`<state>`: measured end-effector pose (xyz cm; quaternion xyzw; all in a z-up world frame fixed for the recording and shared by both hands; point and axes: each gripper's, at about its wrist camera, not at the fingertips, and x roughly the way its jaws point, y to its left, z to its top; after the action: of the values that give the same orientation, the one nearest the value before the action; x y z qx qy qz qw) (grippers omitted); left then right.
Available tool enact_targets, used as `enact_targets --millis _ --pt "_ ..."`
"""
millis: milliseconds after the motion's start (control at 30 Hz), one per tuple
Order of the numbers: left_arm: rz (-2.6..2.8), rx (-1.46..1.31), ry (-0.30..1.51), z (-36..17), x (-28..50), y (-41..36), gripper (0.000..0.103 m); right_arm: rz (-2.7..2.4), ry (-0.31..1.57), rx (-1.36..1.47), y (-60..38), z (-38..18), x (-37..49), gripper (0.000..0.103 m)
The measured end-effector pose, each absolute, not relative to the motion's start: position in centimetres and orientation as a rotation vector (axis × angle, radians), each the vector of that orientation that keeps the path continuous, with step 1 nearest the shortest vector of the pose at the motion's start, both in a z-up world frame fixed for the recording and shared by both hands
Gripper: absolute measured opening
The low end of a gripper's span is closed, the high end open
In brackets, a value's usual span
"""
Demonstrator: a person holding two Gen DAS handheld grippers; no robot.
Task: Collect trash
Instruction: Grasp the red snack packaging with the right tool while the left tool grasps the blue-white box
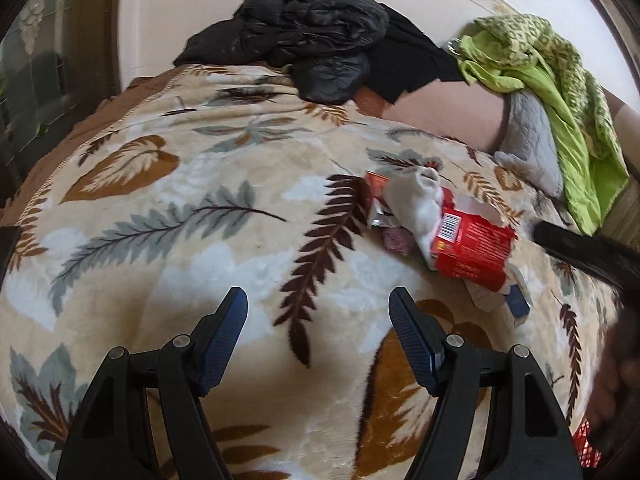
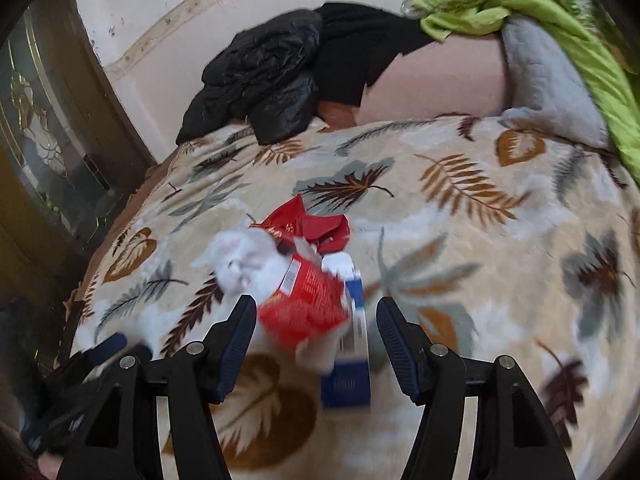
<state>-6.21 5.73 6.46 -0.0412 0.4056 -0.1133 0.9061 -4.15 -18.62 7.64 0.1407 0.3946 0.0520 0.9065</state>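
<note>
All the trash is on the leaf blanket (image 1: 168, 248), none picked up yet, so I think I'm right at the start. I can't see any bin or bag to put it in. A bit of red mesh (image 1: 585, 446) sits at the bottom right edge of the left view, can't tell what it is.

My left gripper (image 1: 318, 322) is spread, nothing btwn the fingers, just blanket under it. The pile lies ahead of it and to the right, apart from it.

My right gripper (image 2: 316, 322) is spread too. The red box (image 2: 306, 306) and blue box (image 2: 352, 356) sit btwn its fingers in the right view, but the pads don't press on them.

Count, as well as I can (right view is blurry):
- 1 torn red box, w/ a barcode
- 1 more red wrapper (image 2: 316, 226) behind it
- 1 blue box
- 1 white crumpled thing (image 1: 426, 204), maybe cloth or tissue
- 1 small pink bit (image 1: 396, 240)
- 1 silver foil bit (image 1: 378, 216)

Not trash, I think: 1 black jacket (image 1: 316, 36), 1 green cloth (image 1: 560, 92), 1 gray pillow (image 1: 532, 136).

Left to do: grab each bit and take it away.
</note>
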Motion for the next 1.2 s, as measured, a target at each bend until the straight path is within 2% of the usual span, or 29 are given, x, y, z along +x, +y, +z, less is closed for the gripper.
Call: enact_targets --millis 100,133,167,267,333,700,733,800,1067,1200 --pt "-0.259 -0.078 0.841 6.3 -6.0 5.1 0.072 0.111 0.831 0.269 -18.3 6.4 -1.8 0.057" --pt "-0.265 -0.078 0.844 6.3 -5.9 4.9 0.072 0.105 0.841 0.252 -18.1 6.0 -1.2 0.048" --pt "-0.27 -0.078 0.847 6.2 -5.9 4.7 0.072 0.099 0.86 0.236 -17.9 5.5 -0.7 0.034" --pt "-0.284 -0.082 0.854 6.1 -5.7 4.4 0.072 0.118 0.895 0.251 -18.0 4.3 -0.8 0.01" --pt "-0.293 -0.092 0.853 6.2 -5.7 4.2 0.072 0.132 0.877 0.264 -18.1 4.5 -2.1 0.006" --pt "-0.427 -0.111 0.835 7.0 -6.5 -1.1 0.073 -0.044 0.639 0.326 -22.4 10.0 -14.0 0.006" --pt "-0.442 -0.111 0.837 7.0 -6.5 -1.8 0.073 -0.079 0.634 0.324 -22.9 10.1 -14.9 0.006" --pt "-0.469 -0.112 0.844 6.9 -6.4 -3.6 0.081 -0.118 0.623 0.34 -23.8 10.2 -16.2 0.006" --pt "-0.402 -0.036 0.932 4.3 -3.1 -11.3 0.083 -0.226 0.577 0.358 -26.0 10.7 -17.6 0.006" --pt "-0.358 -0.01 0.954 2.9 -1.8 -12.6 0.083 -0.213 0.585 0.378 -26.5 10.3 -17.5 0.006"
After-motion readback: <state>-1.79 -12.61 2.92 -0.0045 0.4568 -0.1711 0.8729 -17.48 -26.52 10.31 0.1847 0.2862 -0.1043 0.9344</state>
